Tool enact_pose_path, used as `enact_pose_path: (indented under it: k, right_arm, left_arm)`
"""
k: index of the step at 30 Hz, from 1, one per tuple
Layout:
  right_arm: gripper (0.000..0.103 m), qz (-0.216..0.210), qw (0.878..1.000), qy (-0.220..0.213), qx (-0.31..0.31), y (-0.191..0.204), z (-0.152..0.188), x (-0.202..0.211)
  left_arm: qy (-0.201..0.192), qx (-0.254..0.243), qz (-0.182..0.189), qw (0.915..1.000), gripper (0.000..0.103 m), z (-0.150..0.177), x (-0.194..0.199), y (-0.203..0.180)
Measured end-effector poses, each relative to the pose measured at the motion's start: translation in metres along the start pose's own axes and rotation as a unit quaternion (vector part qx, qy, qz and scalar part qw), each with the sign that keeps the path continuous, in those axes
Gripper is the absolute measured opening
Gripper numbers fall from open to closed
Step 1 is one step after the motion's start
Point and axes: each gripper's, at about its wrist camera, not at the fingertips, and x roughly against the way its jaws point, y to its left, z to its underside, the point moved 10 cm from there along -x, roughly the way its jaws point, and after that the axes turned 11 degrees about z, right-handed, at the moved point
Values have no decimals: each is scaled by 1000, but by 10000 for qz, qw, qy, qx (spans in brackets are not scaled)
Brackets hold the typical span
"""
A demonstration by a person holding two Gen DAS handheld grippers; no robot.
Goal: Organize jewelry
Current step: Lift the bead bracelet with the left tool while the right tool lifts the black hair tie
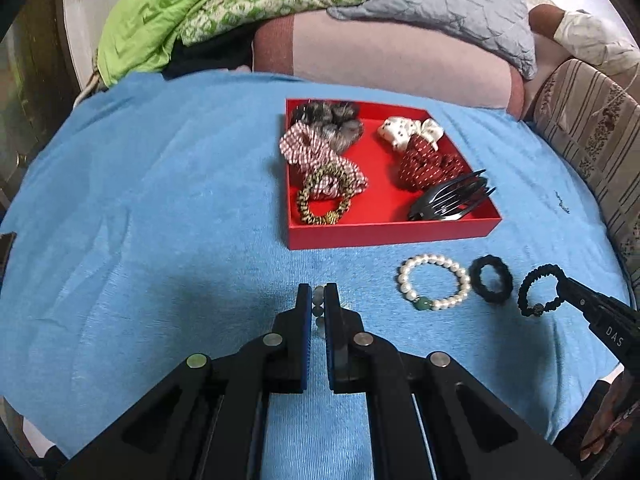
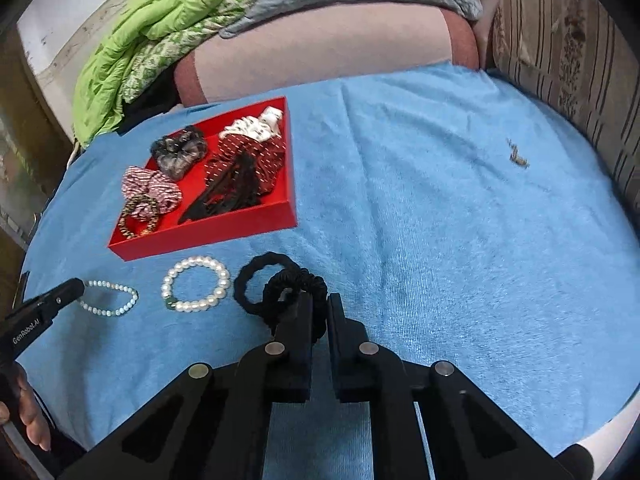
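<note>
Nearest, the left gripper [image 1: 318,300] has its fingers closed on a small pearl bracelet [image 2: 110,298], which lies on the blue towel [image 1: 160,220] in front of the red tray [image 1: 392,234]. The right gripper [image 2: 320,304] has its fingers clamped on a black coiled hair tie [image 2: 294,280], also in front of the tray and overlapping a plain black hair tie [image 1: 491,279]. Between the two grips, just in front of the tray, lies a large pearl bracelet [image 1: 434,282] with one green bead. Inside the tray sit several scrunchies, a leopard-print hair tie [image 1: 322,200] and a black claw clip [image 1: 452,198]. Beyond the tray lie a pink bolster [image 1: 380,56] and a green quilt [image 1: 200,4].
</note>
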Motion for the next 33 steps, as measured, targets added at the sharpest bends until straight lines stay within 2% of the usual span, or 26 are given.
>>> enact_pose_path:
  k: [7, 15, 33]
  right_arm:
    - [8, -34, 9993, -298, 205, 13, -7, 30]
    - [8, 7, 9986, -413, 319, 22, -10, 47]
    - [8, 17, 9963, -677, 535, 41, -25, 73]
  left_arm:
    - [-204, -151, -31, 9997, 5, -6, 30, -10]
    - [-488, -399, -150, 9979, 5, -16, 60, -25]
    - [-622, -645, -290, 9956, 6, -32, 78, -30]
